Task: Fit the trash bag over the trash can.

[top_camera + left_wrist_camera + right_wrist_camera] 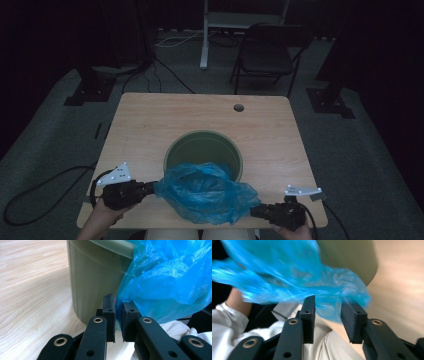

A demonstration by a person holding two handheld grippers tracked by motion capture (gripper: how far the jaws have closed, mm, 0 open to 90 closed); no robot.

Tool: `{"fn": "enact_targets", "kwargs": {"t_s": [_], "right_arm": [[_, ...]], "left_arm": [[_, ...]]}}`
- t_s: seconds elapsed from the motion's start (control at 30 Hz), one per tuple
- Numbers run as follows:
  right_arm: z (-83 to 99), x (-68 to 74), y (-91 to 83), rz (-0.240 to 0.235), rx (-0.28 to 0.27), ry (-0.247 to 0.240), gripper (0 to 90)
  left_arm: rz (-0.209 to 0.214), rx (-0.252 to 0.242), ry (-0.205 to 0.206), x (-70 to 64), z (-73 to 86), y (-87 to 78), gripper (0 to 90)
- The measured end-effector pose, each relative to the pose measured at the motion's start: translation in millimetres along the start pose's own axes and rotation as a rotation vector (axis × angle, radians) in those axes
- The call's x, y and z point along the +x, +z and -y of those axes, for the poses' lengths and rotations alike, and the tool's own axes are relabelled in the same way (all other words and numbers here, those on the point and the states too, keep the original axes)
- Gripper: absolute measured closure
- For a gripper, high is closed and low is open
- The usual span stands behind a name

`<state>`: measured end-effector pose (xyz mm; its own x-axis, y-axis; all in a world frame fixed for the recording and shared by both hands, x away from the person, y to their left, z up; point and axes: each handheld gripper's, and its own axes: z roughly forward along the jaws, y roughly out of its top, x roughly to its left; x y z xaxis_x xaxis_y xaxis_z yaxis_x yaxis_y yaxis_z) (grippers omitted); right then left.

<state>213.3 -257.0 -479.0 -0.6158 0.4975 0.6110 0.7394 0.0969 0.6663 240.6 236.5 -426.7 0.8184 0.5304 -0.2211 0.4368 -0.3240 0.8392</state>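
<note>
Bag: I've got a blue bag (207, 192) stretched between my two grippers at the near edge of the table (150, 120), its upper part draped over the near rim of the bin
Bin: the green bin (203, 145) stands upright mid-table, mouth open, with the bag lapping its near side; in my left gripper view the ribbed wall (92, 282) rises just beside the jaws
Left gripper: my left gripper (150, 189) is at the bag's left corner, and in its own view (119, 315) the jaws are nearly together with a fold of blue film pinched in the narrow gap, so I'm clamped on the bag
Right gripper: my right gripper (255, 210) sits at the bag's lower right corner near the table's edge; in its own view (328, 312) the jaws stand clearly apart and the bag's edge hangs between and just above them, blurred, so I'm not clamped there
Bag shape: crumpled and puffed, wider than the bin's mouth
Table: light wood, with a small round hole (238, 107) near the far edge, well apart from the bin
</note>
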Motion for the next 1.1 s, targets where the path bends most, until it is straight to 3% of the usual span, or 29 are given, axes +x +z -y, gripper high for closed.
{"fn": "enact_targets", "kwargs": {"t_s": [0.1, 0.17, 0.2, 0.27, 0.3, 0.4, 0.5, 0.57, 0.63, 0.67, 0.77, 0.8, 0.83, 1.0, 1.1], "right_arm": [[-9.0, 7.1, -25.8, 0.036, -0.067, -0.023, 57.3], [-12.1, 9.4, -34.5, 0.040, -0.099, -0.025, 55.3], [-20.0, 17.0, -49.2, 0.040, -0.183, -0.033, 52.7], [-31.6, 28.4, -54.8, 0.001, -0.252, -0.059, 49.2], [-38.6, 35.1, -52.9, -0.018, -0.265, -0.080, 47.1], [-54.0, 48.5, -41.9, -0.069, -0.262, -0.119, 41.8], [-81.3, 66.6, -8.9, -0.145, -0.192, -0.179, 37.9], [-94.0, 72.0, 8.4, -0.156, -0.154, -0.205, 37.2], [-105.0, 74.1, 22.3, -0.131, -0.118, -0.231, 37.6], [-109.7, 74.2, 28.2, -0.131, -0.106, -0.238, 39.7], [-121.0, 74.4, 41.7, -0.139, -0.062, -0.274, 68.5], [-125.3, 74.5, 45.4, -0.134, -0.051, -0.289, 83.6], [-129.1, 74.0, 47.2, -0.120, -0.049, -0.290, 88.1], [-157.7, 64.1, 42.2, -0.063, -0.110, -0.260, 89.3], [-175.7, 63.0, 38.8, 0.001, -0.142, -0.263, 89.5]], "left_arm": [[0.018, -0.009, -0.010, 1.3, 0.6, -2.6, 77.8], [0.013, -0.016, -0.004, 1.1, 1.0, -5.9, 66.3], [0.029, -0.018, 0.003, -0.4, 1.9, -9.7, 62.5], [0.045, -0.010, 0.020, -3.1, 2.9, -13.6, 52.4], [0.043, -0.001, 0.022, -4.1, 3.1, -15.5, 51.5], [0.020, 0.012, 0.014, -6.3, 3.5, -19.8, 44.3], [0.029, 0.009, 0.015, -7.4, 5.1, -27.5, 40.8], [0.033, -0.003, 0.009, -6.8, 6.7, -32.6, 40.3], [0.038, -0.010, 0.002, -5.6, 8.0, -35.8, 40.2], [0.037, -0.012, -0.002, -4.9, 8.6, -36.9, 40.2], [0.045, -0.017, -0.008, -3.2, 9.6, -38.3, 40.2], [0.046, -0.015, -0.006, -1.5, 10.4, -38.6, 40.2], [0.045, -0.013, -0.012, -0.5, 10.6, -38.9, 40.2], [0.030, -0.015, -0.030, 1.5, 8.7, -46.2, 36.7], [0.017, -0.039, -0.019, -2.5, -2.0, -56.1, 36.7]]}}
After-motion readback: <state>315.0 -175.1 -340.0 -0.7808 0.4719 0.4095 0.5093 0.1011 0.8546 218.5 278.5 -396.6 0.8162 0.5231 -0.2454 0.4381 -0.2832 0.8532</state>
